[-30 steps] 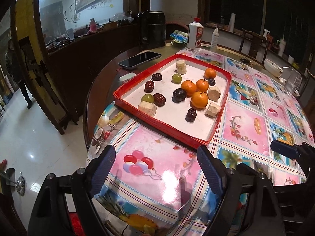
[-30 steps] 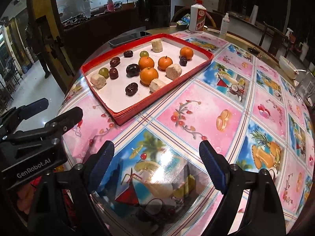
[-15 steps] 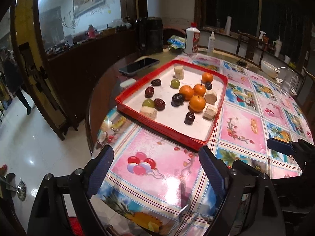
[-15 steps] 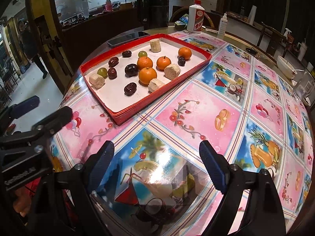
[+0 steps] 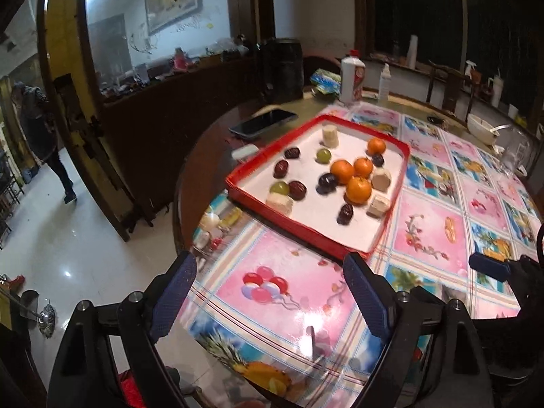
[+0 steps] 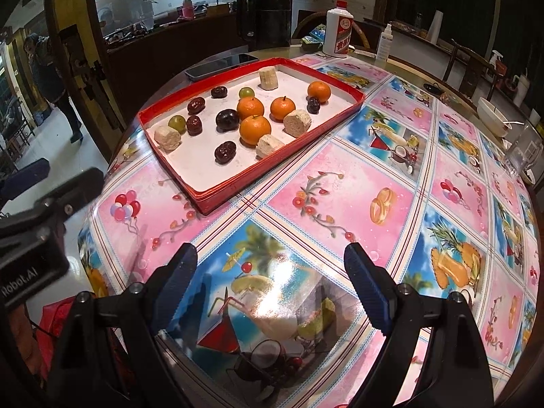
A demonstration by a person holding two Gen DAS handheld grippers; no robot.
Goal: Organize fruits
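A red tray (image 5: 307, 234) (image 6: 238, 187) with a white floor lies on the round table. In it are several oranges (image 5: 358, 189) (image 6: 255, 130), dark dates (image 5: 345, 213) (image 6: 225, 152), a dark plum (image 5: 327, 182) (image 6: 227, 119), green grapes (image 5: 279, 188) (image 6: 176, 122) and pale cut chunks (image 5: 378, 205) (image 6: 268, 145). My left gripper (image 5: 270, 289) hangs open over the table's near edge, well short of the tray, nothing between its fingers. My right gripper (image 6: 272, 282) is open too, above the patterned cloth and nearer than the tray. Each gripper shows at the side of the other's view.
A phone (image 5: 262, 121) (image 6: 221, 66) lies beyond the tray. A white bottle (image 6: 337, 32), a spray bottle (image 6: 383, 46) and a black appliance (image 6: 264, 17) stand at the far rim. A white bowl (image 6: 493, 117) is at the right. A person (image 5: 44, 136) walks on the floor at the left.
Both grippers have drawn back and risen slightly from the tray, so it looks smaller and farther. Their jaws stayed open. The fruits have not moved.
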